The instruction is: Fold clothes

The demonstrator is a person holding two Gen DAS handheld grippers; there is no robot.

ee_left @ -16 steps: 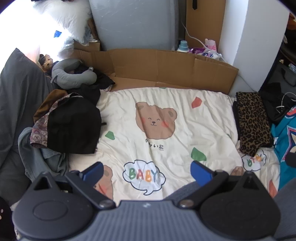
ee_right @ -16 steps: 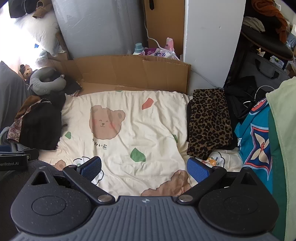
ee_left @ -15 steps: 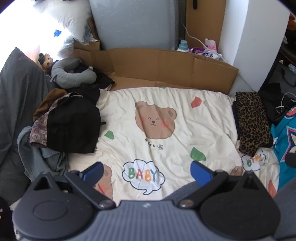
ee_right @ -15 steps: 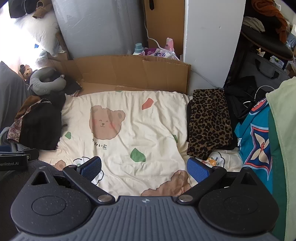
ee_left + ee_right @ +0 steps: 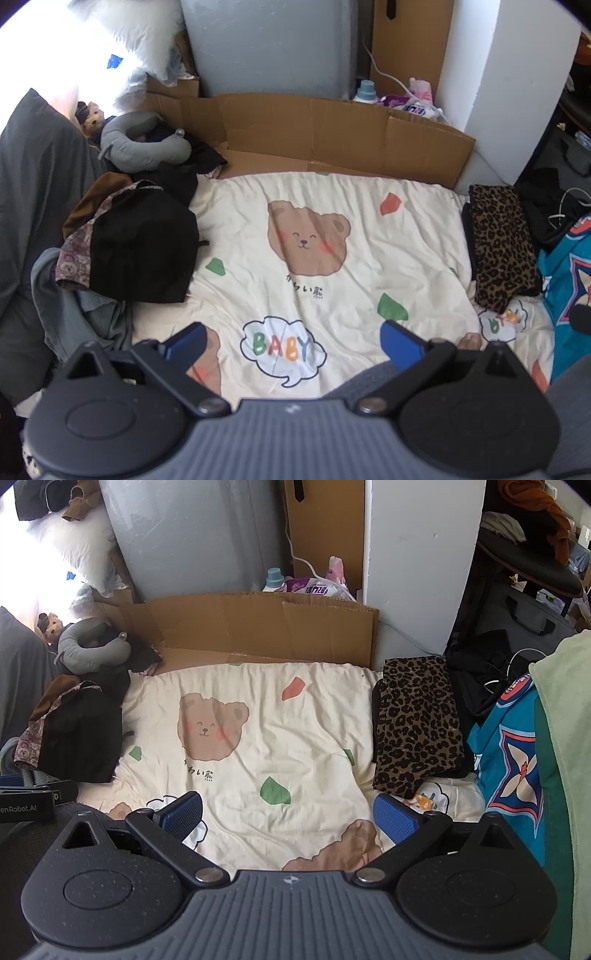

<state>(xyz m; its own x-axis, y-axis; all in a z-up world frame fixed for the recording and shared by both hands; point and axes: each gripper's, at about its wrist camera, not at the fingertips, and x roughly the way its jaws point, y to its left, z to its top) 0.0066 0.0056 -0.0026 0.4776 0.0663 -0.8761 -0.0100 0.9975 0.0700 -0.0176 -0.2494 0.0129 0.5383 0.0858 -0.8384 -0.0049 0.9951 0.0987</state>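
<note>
Cream quilt (image 5: 332, 206) printed with brown bear faces, green and red patches, multicolour "BABY" cloud. Leopard-print garment (image 5: 417, 723), tan with black spots. Black garment (image 5: 144, 254) on a paisley brown-pink piece (image 5: 74, 254) and grey-blue denim (image 5: 66, 314). Teal jersey (image 5: 513, 760) with navy, red and cream emblem. Grey neck pillow (image 5: 140, 144). Brown cardboard (image 5: 332, 125). Blue pads (image 5: 393, 818) on black claws.

A cream quilt (image 5: 332, 236) printed with bears and a "BABY" bubble fills the middle of the frame. A dark pile of clothes (image 5: 140, 243) lies on its left edge, with a grey neck pillow (image 5: 140, 147) above it at upper left. A folded leopard cloth (image 5: 502, 243) rests on the right edge, a teal garment (image 5: 565, 280) just beside it. Cardboard (image 5: 332, 129) borders the top.
</note>
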